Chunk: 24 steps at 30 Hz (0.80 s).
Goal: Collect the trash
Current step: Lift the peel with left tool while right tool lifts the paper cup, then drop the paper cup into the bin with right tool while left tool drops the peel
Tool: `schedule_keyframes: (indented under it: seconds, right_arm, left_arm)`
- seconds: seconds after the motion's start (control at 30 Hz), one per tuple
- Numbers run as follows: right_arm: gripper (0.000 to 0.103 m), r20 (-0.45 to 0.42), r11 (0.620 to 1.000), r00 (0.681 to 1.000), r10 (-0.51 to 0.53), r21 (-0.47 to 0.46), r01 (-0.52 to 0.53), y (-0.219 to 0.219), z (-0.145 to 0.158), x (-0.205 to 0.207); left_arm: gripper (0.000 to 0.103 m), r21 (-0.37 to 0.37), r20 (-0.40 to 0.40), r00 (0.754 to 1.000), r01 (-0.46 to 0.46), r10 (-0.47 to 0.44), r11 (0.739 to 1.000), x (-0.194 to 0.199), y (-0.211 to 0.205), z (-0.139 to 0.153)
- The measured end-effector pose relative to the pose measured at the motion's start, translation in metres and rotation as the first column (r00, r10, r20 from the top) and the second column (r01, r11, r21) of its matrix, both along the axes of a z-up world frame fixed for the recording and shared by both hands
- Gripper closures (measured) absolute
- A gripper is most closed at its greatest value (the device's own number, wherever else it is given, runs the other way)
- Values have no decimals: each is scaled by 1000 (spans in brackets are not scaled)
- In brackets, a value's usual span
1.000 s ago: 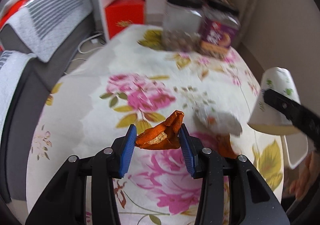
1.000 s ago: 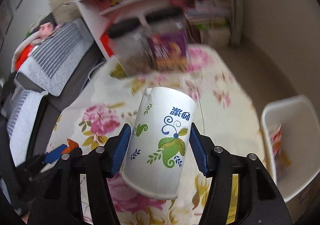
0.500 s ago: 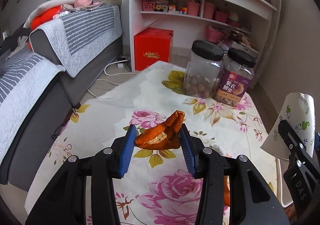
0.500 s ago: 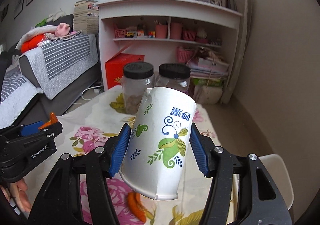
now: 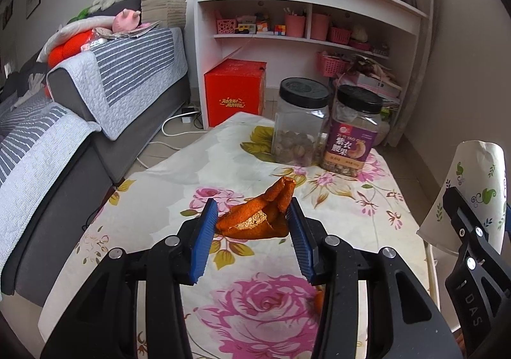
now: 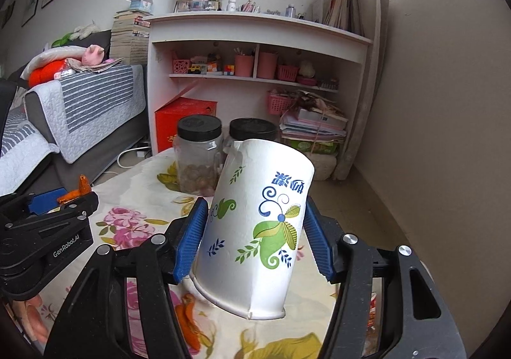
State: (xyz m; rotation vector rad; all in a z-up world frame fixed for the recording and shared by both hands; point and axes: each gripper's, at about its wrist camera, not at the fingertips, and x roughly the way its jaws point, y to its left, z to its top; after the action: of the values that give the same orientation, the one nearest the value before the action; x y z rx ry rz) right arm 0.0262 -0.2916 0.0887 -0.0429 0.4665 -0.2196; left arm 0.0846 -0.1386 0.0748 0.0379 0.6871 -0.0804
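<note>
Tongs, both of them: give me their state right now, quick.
Left tongs: closed on the orange peel.
Right tongs: closed on the paper cup.

Both cameras ride close behind their tools, looking forward over the worktop (image 5: 179, 186); each frames the two jars (image 5: 300, 123) and shelf (image 6: 255, 49).

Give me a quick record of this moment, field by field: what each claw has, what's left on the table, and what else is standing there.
left claw: shut on orange peel, held above the table
right claw: shut on paper cup, upside down and tilted
left on table: more peel on the floral tablecloth
also standing: two black-lidded jars at the far end
bin: not clearly visible
</note>
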Motion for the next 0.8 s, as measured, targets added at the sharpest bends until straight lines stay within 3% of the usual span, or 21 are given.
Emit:
schedule_keyframes:
  seconds: [0.8]
  right_arm:
    - [44, 22, 984, 984, -177, 13, 177, -84, 11, -39]
  left_arm:
    - [57, 22, 15, 991, 133, -133, 991, -29, -83, 4]
